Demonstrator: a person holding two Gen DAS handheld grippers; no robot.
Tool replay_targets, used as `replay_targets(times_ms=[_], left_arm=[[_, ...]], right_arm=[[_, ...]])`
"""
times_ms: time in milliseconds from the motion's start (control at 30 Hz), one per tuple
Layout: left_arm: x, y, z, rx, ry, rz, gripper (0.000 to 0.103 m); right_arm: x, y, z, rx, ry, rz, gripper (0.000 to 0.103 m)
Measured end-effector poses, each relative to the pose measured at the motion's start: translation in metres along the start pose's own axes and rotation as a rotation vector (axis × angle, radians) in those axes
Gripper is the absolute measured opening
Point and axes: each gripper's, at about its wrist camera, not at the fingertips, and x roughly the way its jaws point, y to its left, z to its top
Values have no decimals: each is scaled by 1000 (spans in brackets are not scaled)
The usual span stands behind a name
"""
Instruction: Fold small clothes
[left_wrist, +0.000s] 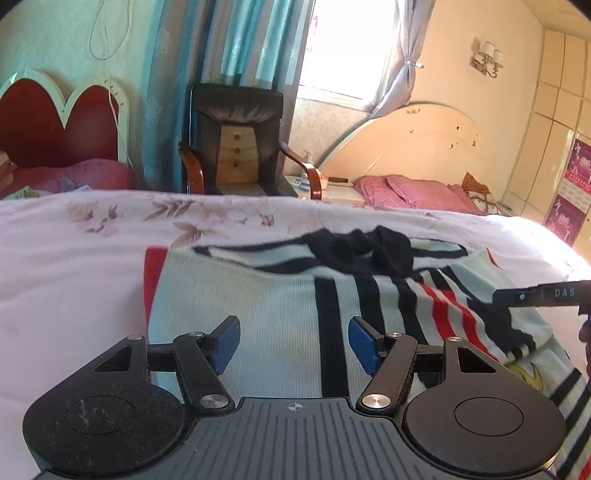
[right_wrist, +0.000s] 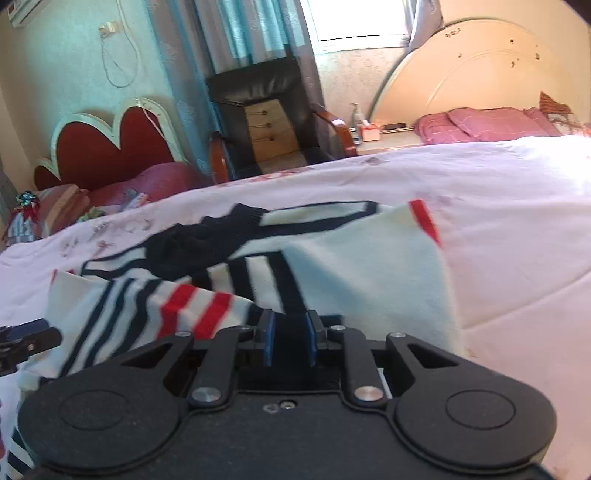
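Observation:
A small pale sweater (left_wrist: 258, 295) with navy and red stripes and a dark navy collar (left_wrist: 365, 247) lies on the white floral bedspread (left_wrist: 74, 258). My left gripper (left_wrist: 293, 343) is open and empty, hovering over the sweater's plain lower body. My right gripper (right_wrist: 289, 341) is nearly closed on a striped sleeve (right_wrist: 199, 306) of the sweater (right_wrist: 369, 269), holding its dark cuff folded over the body. The right gripper's finger also shows at the right edge of the left wrist view (left_wrist: 539, 293).
A black leather armchair (left_wrist: 236, 140) stands beyond the bed's far edge. A cream headboard (left_wrist: 417, 144) with pink pillows (left_wrist: 410, 190) is at the right, a red headboard (left_wrist: 55, 122) at the left. A nightstand (right_wrist: 384, 138) holds small items.

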Motion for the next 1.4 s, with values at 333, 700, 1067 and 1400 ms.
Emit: replay_targets(times_ms=[333, 700, 1067, 1400], left_arm=[[19, 44, 25, -46, -26, 117, 64], [58, 67, 26, -70, 105, 41, 64], [49, 59, 25, 7, 16, 25, 64], [66, 69, 16, 25, 46, 11, 66]], right_arm=[[39, 58, 16, -51, -4, 148, 33], [56, 59, 10, -56, 8, 109, 16], [57, 76, 9, -30, -37, 42, 24], [85, 127, -3, -113, 3, 37, 17]])
